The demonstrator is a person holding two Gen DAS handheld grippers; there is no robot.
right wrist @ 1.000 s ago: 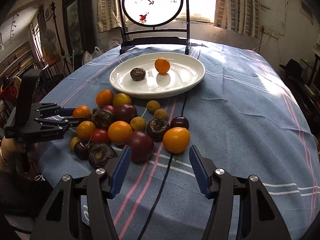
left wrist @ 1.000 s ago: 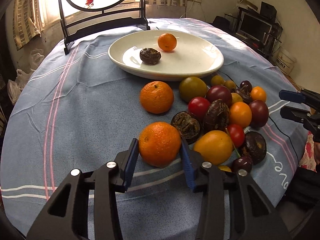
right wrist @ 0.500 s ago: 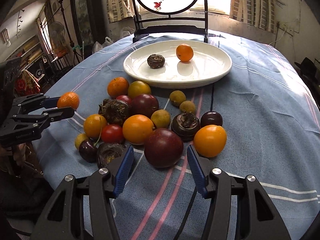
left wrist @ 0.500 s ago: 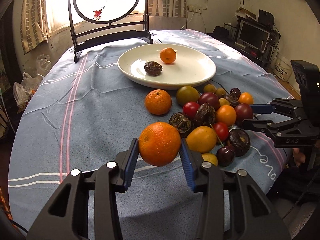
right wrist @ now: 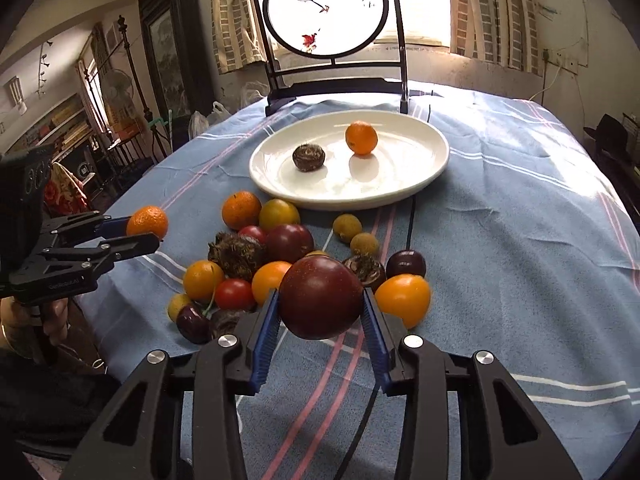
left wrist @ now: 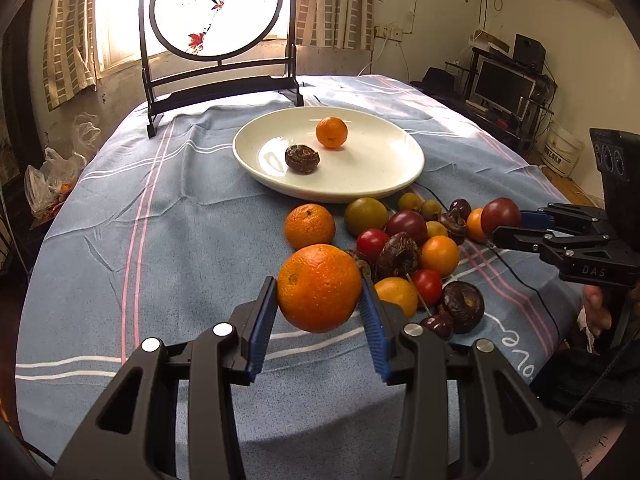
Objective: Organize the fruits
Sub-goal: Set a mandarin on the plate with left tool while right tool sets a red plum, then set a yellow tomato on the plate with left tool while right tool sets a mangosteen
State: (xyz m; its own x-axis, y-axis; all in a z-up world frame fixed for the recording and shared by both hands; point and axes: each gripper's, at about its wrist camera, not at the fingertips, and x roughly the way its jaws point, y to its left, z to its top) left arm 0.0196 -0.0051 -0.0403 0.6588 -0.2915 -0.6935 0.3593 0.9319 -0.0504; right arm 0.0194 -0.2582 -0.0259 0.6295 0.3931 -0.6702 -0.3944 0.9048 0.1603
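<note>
My left gripper is shut on a large orange and holds it above the cloth; it also shows in the right wrist view. My right gripper is shut on a dark red plum, lifted over the fruit pile; the plum also shows in the left wrist view. A white plate beyond the pile holds a small orange and a dark brown wrinkled fruit.
A round table with a blue striped cloth. A black framed screen with a round bird picture stands at the far edge behind the plate. A black cable runs across the cloth. A second orange lies near the plate.
My left gripper lifted the large orange off the cloth. My right gripper moved to the dark red plum, shut on it and raised it.
</note>
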